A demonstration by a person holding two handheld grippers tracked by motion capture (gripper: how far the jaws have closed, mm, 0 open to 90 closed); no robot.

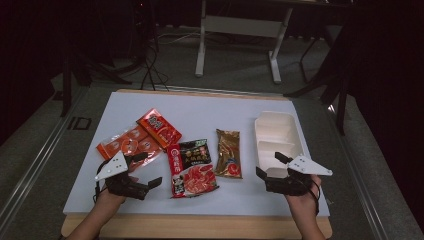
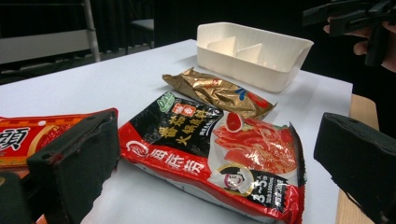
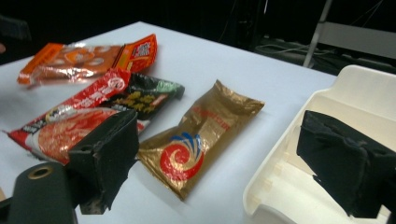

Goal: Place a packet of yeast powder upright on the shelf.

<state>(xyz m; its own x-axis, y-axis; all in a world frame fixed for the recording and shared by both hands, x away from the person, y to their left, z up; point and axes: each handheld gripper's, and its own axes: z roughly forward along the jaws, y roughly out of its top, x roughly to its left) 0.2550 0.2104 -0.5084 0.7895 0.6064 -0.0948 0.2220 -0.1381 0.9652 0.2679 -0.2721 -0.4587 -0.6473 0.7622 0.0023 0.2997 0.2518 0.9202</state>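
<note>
Both jaws spread — left hand-held gripper (image 1: 145, 170) by the red-black packet (image 1: 192, 167), right hand-held gripper (image 1: 270, 166) at the white tray (image 1: 296, 131).

Dim room, grey floor (image 1: 240, 70), white-legged desk (image 1: 240, 25) behind, dark surroundings

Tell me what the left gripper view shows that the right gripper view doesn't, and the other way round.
Left gripper view alone: the other hand holding its gripper, beyond the white divided tray, whose far wall is seen.
Right gripper view alone: the orange packet lying flat at the far left, and the round red swirl printed on the gold packet.
Both: the gold packet, the red and black hotpot packet, the tray, the white tabletop, and each view's own two black jaws set apart with nothing between them.
</note>
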